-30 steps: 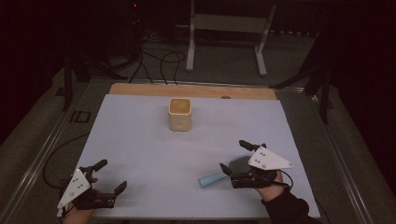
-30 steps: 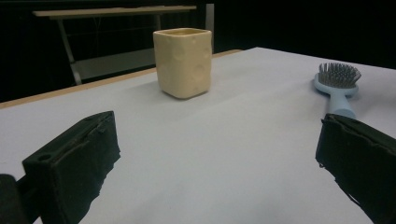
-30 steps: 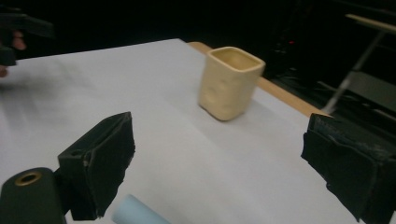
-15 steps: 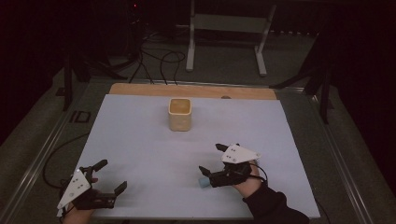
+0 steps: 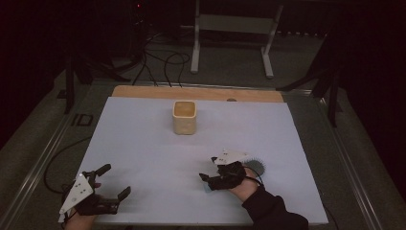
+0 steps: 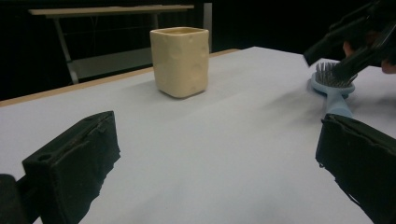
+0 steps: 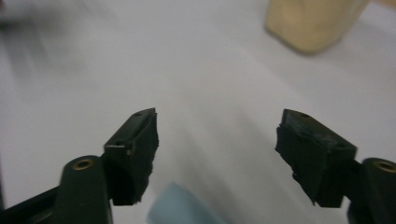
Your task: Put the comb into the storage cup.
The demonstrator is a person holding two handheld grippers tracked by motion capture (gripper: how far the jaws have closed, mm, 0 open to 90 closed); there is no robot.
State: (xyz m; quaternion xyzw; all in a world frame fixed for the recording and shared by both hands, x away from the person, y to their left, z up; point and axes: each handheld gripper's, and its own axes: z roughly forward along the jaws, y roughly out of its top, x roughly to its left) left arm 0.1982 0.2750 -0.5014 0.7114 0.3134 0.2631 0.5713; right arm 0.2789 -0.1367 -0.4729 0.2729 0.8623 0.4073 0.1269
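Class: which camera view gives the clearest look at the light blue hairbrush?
The left gripper view: the hairbrush shows its bristled head and handle. In the high view, the right gripper covers its handle. The right gripper view catches a blurred blue tip.

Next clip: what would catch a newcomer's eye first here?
The cream square cup stands alone, upright, toward the far middle of the white table. Near the front right, the right claw hangs over the handle of a light blue hairbrush, jaws closing but not yet gripping. The left claw waits open at front left.

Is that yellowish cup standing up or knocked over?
Upright: the cup rests on its base on the white table, its open mouth facing up.
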